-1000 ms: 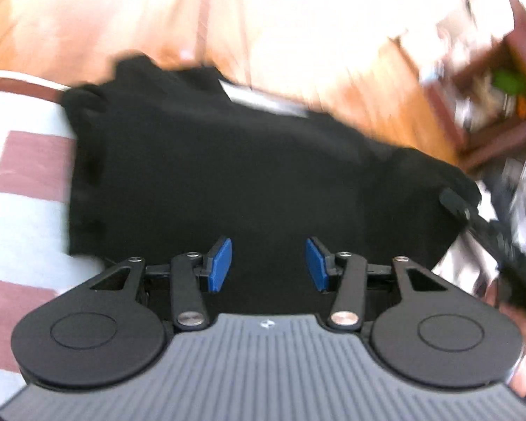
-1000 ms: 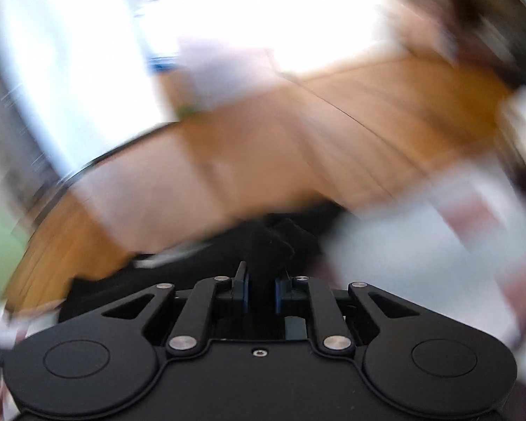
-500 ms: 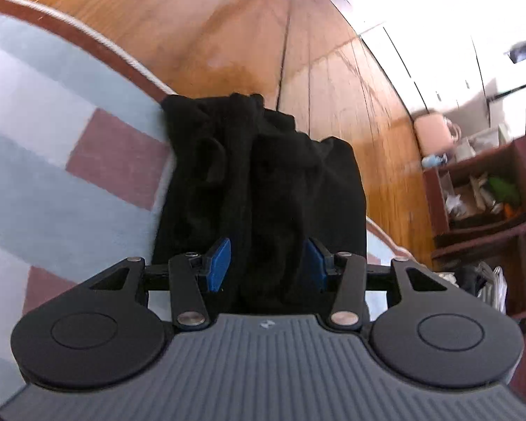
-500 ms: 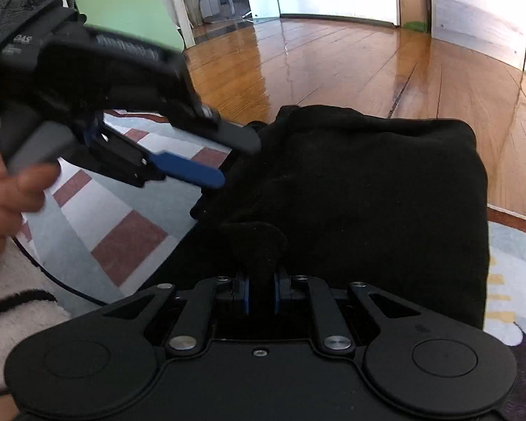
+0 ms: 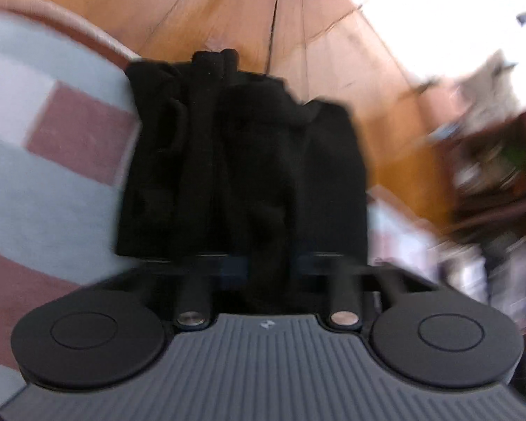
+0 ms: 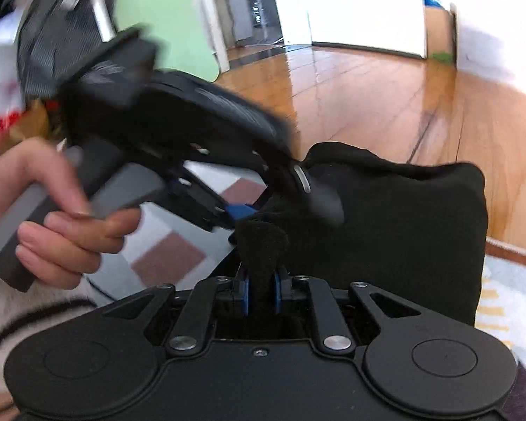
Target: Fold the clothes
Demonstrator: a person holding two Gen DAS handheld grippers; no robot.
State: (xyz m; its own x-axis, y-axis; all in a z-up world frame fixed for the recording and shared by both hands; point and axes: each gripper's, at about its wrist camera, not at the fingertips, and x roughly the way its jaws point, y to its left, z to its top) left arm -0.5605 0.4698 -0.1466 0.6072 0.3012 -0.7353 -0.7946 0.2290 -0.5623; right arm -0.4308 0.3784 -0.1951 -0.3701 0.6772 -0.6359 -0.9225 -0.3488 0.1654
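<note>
Right wrist view shows my right gripper (image 6: 261, 293) with its blue-padded jaws narrow around a tab of the black knit garment (image 6: 385, 231); the jaws are easing open, yet the fabric flap stands between the pads and looks pinched there. That garment lies in a thick folded bundle across the pale blue rug with dusty-red squares (image 6: 168, 256), its far edge reaching onto the glossy wooden floor (image 6: 368, 80).

My left gripper (image 6: 242, 212), held by my bare left hand (image 6: 56, 210), sits at the bundle's near-left corner. In the left wrist view my left gripper (image 5: 268, 266) is closing its jaws on a ridge of black cloth that runs up between them; blur keeps me from telling whether the pads already press, but they stand close with cloth between.

I judge the step in hand to be taking both near corners for the next fold. To do it well I should catch every layer at each corner, not only the top skin, keep both grips level with each other, and lift only enough to carry the edge over without dragging the bundle off the rug. Loose layers slipping from the right jaws, now slackening, is the risk I would watch.
</note>
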